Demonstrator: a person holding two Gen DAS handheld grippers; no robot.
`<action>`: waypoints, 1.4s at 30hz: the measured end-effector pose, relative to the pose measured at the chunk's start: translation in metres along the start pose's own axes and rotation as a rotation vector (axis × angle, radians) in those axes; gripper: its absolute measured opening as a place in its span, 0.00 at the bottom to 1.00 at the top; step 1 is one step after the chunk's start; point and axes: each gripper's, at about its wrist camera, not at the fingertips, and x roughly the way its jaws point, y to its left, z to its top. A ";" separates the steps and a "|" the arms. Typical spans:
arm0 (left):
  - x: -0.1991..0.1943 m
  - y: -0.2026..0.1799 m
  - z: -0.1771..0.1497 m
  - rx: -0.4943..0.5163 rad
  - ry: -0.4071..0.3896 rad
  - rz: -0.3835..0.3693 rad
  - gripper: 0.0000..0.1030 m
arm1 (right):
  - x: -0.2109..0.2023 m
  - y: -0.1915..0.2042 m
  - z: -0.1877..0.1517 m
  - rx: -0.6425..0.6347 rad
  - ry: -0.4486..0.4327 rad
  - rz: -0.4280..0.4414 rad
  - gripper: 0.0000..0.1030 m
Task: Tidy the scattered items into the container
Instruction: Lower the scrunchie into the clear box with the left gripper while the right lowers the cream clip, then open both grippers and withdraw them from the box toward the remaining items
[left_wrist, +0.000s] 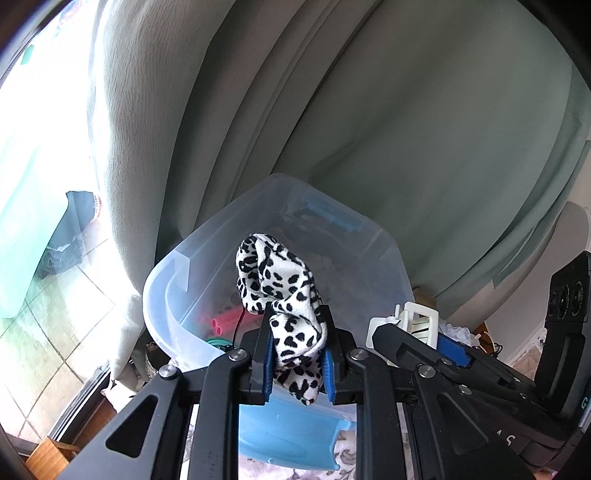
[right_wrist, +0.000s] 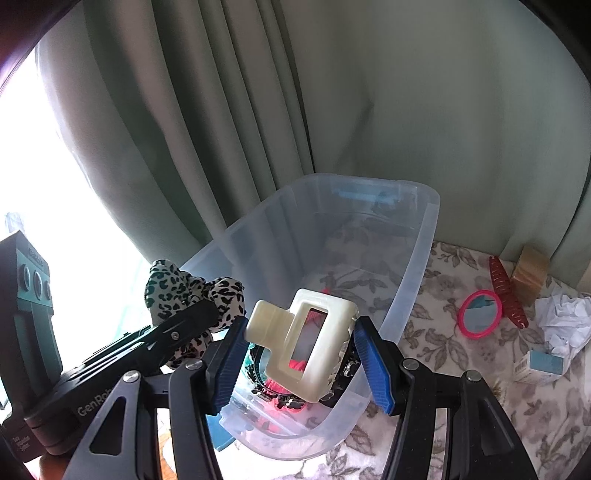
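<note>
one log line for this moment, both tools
left tool: shut on leopard-print scrunchie | right tool: shut on white clip | both over clear bin

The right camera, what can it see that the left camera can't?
Only the right wrist view shows the pink round mirror, red hair claw, crumpled paper and small blue box on the floral cloth. Only the left wrist view shows the tiled floor outside and a blue lid below the tongs. Both show the clear plastic bin, the left tongs shut on the leopard-print fabric, the right tongs around the cream clip, and the curtain.
</note>
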 end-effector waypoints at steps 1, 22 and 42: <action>0.000 -0.001 -0.001 -0.001 0.001 -0.001 0.21 | 0.000 0.000 0.000 0.000 0.002 -0.001 0.61; -0.008 -0.023 -0.003 0.008 0.018 0.007 0.38 | -0.014 0.006 0.008 0.026 -0.002 -0.004 0.61; -0.022 -0.036 0.021 0.113 -0.009 -0.029 0.42 | -0.083 -0.023 -0.006 0.121 -0.094 -0.050 0.61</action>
